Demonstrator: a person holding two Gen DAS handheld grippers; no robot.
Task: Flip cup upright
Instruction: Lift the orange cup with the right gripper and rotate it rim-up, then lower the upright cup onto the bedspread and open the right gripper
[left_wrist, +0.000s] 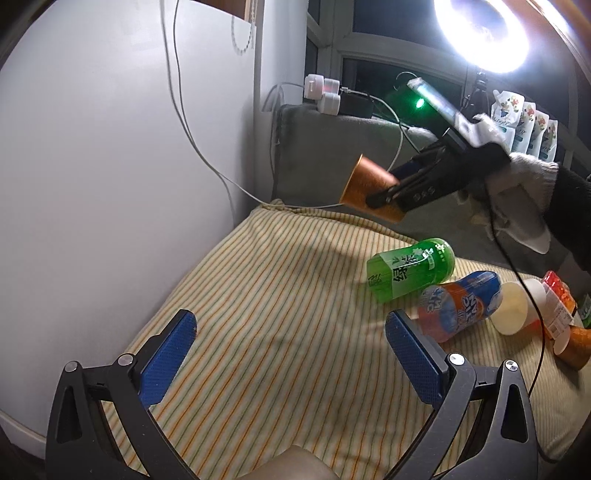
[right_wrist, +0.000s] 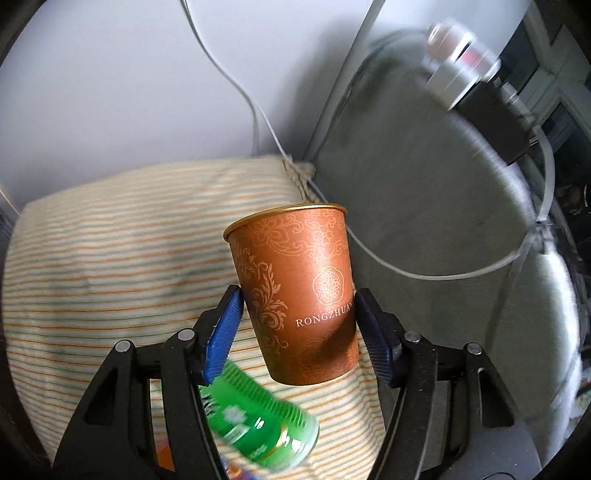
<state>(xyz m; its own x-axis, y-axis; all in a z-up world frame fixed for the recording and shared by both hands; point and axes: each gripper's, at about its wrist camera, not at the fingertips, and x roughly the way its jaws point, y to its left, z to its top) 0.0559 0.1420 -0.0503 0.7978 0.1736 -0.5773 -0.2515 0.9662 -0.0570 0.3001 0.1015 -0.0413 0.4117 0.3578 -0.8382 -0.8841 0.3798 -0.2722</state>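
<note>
A copper-orange paper cup (right_wrist: 299, 288) with gold scrollwork sits between the blue pads of my right gripper (right_wrist: 297, 325), which is shut on its lower body. It is held in the air, rim up in the right wrist view. In the left wrist view the same cup (left_wrist: 369, 184) is tilted, rim toward the wall, above the far edge of the striped cushion (left_wrist: 258, 332), with the right gripper (left_wrist: 384, 192) clamped on it. My left gripper (left_wrist: 291, 343) is open and empty, low over the cushion's near part.
A green bottle (left_wrist: 410, 269), an orange-blue bottle (left_wrist: 458, 306), a white cup (left_wrist: 517, 306) and more containers lie at the cushion's right. A grey backrest (left_wrist: 332, 155), white cables, plugs (left_wrist: 323, 92) and a bright ring lamp (left_wrist: 484, 29) stand behind. A white wall (left_wrist: 110, 147) is left.
</note>
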